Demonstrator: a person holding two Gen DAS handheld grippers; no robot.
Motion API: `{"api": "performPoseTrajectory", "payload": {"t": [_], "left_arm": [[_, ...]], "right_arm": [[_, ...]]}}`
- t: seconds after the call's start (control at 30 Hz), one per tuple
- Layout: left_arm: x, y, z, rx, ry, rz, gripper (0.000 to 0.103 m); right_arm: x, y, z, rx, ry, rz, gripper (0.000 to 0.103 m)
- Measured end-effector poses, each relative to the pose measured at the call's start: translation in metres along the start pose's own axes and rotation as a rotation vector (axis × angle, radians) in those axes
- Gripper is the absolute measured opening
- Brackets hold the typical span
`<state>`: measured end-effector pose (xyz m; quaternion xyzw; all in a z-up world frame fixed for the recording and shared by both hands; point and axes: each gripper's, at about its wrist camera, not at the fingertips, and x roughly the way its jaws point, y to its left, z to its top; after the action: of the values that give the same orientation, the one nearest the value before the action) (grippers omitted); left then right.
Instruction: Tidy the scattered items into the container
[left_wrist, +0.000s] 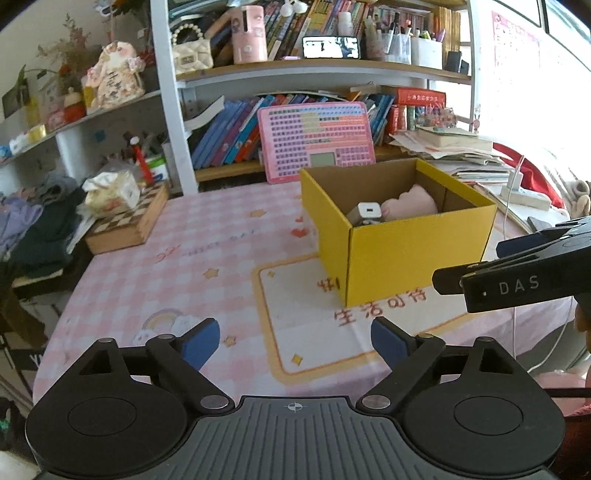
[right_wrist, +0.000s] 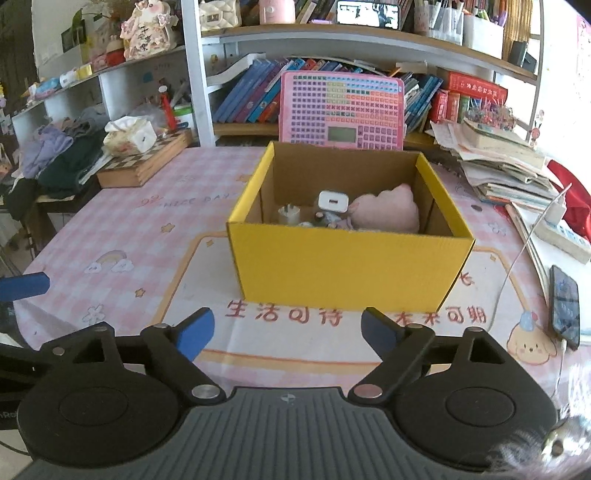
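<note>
Now both grippers hang over the desk's near edge, jaws wide apart, nothing between: left gripper (left_wrist: 295, 341), right gripper (right_wrist: 287, 328). Yellow cardboard box (right_wrist: 351, 266) stands mid-desk on the pink checked tablecloth (right_wrist: 155, 229). Inside it: white charger (right_wrist: 333, 201), pink plush toy (right_wrist: 388, 208), small bits too unclear to name. Phone (right_wrist: 564, 306) lies at the right edge.

Reading "DAS" in white letters on the black right gripper (left_wrist: 517, 284) at three o'clock. Showing "NICE DAY" faintly and red "生活可待" on the pink checked tablecloth (right_wrist: 147, 229) covering the tabletop, below the yellow box (right_wrist: 347, 269).
</note>
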<state>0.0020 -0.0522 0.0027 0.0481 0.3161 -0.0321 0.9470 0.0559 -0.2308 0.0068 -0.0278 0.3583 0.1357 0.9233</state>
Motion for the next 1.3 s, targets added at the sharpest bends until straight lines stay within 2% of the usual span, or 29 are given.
{"api": "performPoseTrajectory", "payload": {"t": [0.37,0.83,1.3], "left_arm": [[-0.009,0.015,-0.017,-0.025,0.051,0.016,0.099],[-0.018,0.019,-0.025,0.004,0.050,0.001,0.103],[-0.020,0.025,-0.028,-0.022,0.075,-0.020,0.103]], "right_arm": [[-0.007,0.025,-0.017,-0.024,0.040,0.015,0.097],[-0.012,0.035,-0.026,-0.007,0.050,0.001,0.098],[-0.015,0.046,-0.028,-0.023,0.050,-0.001,0.098]]}}
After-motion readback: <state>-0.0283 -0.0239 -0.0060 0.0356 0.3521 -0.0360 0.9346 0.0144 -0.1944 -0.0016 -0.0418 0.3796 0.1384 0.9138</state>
